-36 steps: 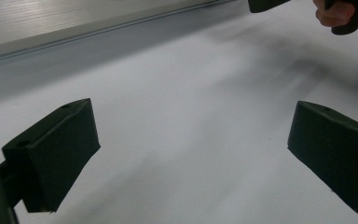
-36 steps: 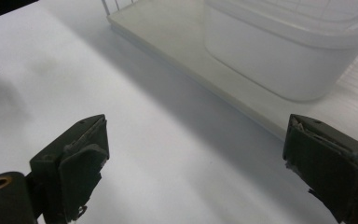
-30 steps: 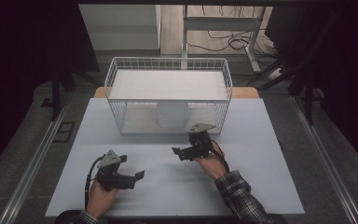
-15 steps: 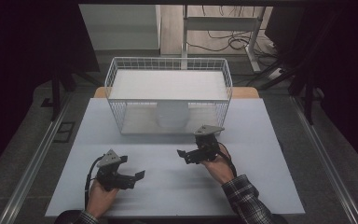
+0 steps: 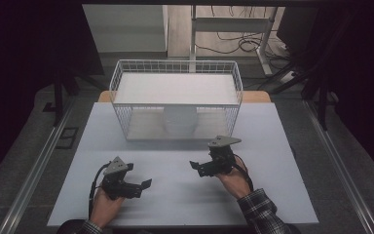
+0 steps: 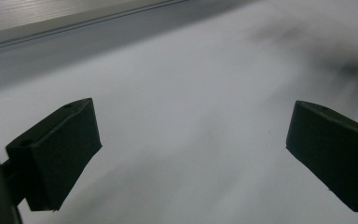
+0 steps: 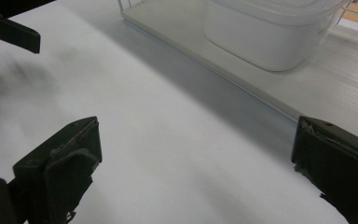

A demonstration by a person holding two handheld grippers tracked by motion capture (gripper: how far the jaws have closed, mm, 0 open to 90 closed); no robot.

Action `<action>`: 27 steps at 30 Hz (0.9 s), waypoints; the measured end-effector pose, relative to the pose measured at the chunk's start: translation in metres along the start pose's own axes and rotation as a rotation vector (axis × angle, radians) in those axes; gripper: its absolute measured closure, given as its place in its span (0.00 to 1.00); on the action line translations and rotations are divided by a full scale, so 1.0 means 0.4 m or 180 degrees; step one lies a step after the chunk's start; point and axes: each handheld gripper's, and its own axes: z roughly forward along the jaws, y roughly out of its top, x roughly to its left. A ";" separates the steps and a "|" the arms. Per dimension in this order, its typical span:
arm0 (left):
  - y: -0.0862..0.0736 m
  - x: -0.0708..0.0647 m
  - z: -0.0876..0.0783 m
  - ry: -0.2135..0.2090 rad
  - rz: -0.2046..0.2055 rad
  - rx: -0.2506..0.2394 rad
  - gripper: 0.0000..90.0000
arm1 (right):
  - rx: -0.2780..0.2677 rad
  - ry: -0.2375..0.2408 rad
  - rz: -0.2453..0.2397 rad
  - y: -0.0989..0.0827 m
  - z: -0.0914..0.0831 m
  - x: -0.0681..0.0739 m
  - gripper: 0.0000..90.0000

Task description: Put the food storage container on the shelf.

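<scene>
Sliding right and nearer since a second ago, right gripper [image 5: 200, 169] hanging wide apart, empty, short of tub [image 5: 179, 121] sitting in basket [image 5: 121, 91]. Left gripper [image 5: 142, 185] resting apart on bench [image 5: 272, 141]. Grasping not yet begun.

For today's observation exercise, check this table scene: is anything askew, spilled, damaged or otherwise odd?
Nothing stands out. The white wire basket sits square on the white table, and the white plastic container stands upright inside it. The left gripper and right gripper are both open and empty, apart from the basket.
</scene>
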 end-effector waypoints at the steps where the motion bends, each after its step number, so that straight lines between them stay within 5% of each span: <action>1: 0.000 0.000 0.000 -0.0001 0.0003 0.0004 0.02 | 0.0001 -0.0010 -0.0008 -0.002 -0.002 0.001 0.01; 27: 0.000 0.004 0.001 0.0056 0.0074 0.0135 0.03 | -0.0027 -0.0034 0.0046 -0.063 -0.065 0.007 0.01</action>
